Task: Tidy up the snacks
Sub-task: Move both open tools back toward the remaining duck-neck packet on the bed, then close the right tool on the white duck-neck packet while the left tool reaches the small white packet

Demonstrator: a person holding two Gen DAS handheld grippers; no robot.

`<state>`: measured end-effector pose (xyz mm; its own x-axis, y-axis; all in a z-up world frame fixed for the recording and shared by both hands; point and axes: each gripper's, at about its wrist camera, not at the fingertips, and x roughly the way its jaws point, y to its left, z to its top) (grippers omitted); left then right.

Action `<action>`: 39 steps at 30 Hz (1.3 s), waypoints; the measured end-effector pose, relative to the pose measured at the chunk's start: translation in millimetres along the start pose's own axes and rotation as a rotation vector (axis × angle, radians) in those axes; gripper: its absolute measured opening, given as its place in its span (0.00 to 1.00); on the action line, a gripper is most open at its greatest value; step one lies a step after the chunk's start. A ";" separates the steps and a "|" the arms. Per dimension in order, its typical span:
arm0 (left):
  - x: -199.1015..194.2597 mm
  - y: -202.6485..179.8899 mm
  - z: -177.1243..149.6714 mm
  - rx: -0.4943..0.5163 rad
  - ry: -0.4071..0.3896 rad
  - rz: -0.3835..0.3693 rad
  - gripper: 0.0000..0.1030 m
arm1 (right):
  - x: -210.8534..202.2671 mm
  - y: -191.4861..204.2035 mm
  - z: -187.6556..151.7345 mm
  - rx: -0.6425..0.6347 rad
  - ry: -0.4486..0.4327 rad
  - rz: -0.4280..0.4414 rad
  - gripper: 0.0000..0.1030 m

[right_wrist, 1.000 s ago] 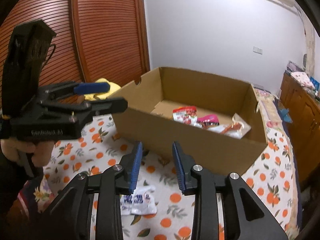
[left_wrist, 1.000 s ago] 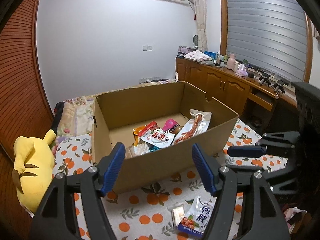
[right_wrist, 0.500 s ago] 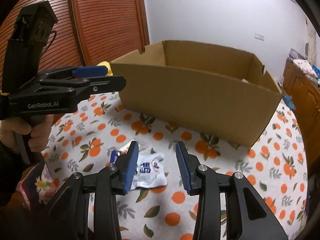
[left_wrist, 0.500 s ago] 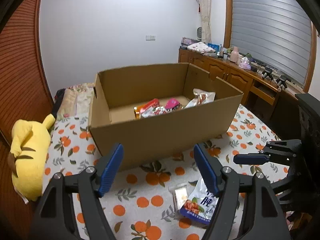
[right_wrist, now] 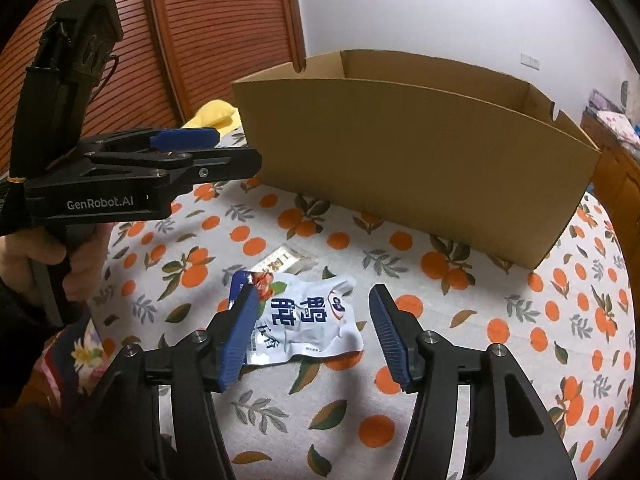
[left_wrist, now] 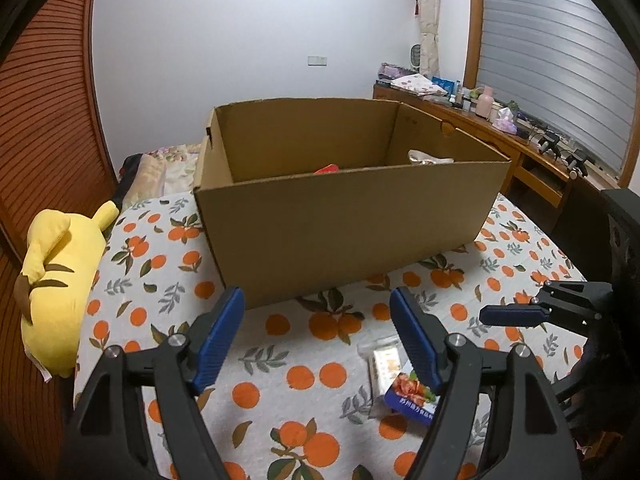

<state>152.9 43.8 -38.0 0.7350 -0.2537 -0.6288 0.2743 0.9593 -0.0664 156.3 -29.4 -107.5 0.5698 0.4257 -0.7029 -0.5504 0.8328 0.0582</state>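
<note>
While my right gripper (right_wrist: 312,336) opens over the white snack packet (right_wrist: 304,324), my left gripper (left_wrist: 318,336) opens too, holding nothing.

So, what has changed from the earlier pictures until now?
Both tools have come down toward the cloth, so the cardboard box now hides most of its snacks. The right tool is opening and now frames the white snack packet without touching it. The left tool is opening too, with nothing between its fingers. The box, the packet, the small clear packet and the yellow plush toy stayed put.
</note>
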 end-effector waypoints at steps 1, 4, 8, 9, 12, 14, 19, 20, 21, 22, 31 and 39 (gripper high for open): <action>0.3 1.4 -2.5 -0.006 0.001 0.002 0.74 | 0.8 0.7 -0.3 -0.001 0.001 0.002 0.59; 2.2 5.5 -8.6 -0.020 0.008 0.003 0.75 | 4.1 3.0 -1.5 -0.006 0.008 -0.003 0.63; 8.6 10.9 -17.4 -0.049 0.037 -0.015 0.77 | 9.4 6.2 -3.5 -0.016 0.028 -0.008 0.65; 10.1 11.0 -19.1 -0.050 0.043 -0.014 0.78 | 11.0 6.7 -3.8 -0.017 0.033 -0.006 0.66; 11.5 11.1 -22.9 -0.045 0.048 -0.010 0.77 | 16.1 8.0 -3.8 -0.020 0.051 -0.008 0.66; 11.9 11.8 -25.4 -0.048 0.051 -0.013 0.77 | 20.5 9.3 -3.6 -0.026 0.063 -0.012 0.67; 13.1 13.2 -30.3 -0.048 0.058 -0.013 0.77 | 32.8 14.2 -3.6 -0.048 0.107 -0.026 0.69; 13.7 13.7 -31.2 -0.050 0.061 -0.014 0.77 | 34.3 14.4 -4.0 -0.048 0.109 -0.024 0.70; 14.1 14.2 -31.9 -0.052 0.062 -0.016 0.77 | 34.9 14.4 -3.9 -0.046 0.108 -0.019 0.70; 15.2 15.1 -33.3 -0.056 0.065 -0.017 0.77 | 36.0 14.6 -3.5 -0.047 0.114 -0.018 0.71; 22.2 17.0 -41.3 -0.063 0.088 -0.025 0.77 | 45.3 20.9 -3.8 -0.083 0.121 -0.021 0.75; 24.3 15.6 -46.0 -0.066 0.098 -0.034 0.77 | 40.4 18.7 -7.0 -0.094 0.114 -0.010 0.61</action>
<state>146.5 58.3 -90.0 0.6608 -0.2764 -0.6978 0.2547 0.9571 -0.1378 164.7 0.9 -139.8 0.5052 0.3700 -0.7797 -0.6030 0.7976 -0.0122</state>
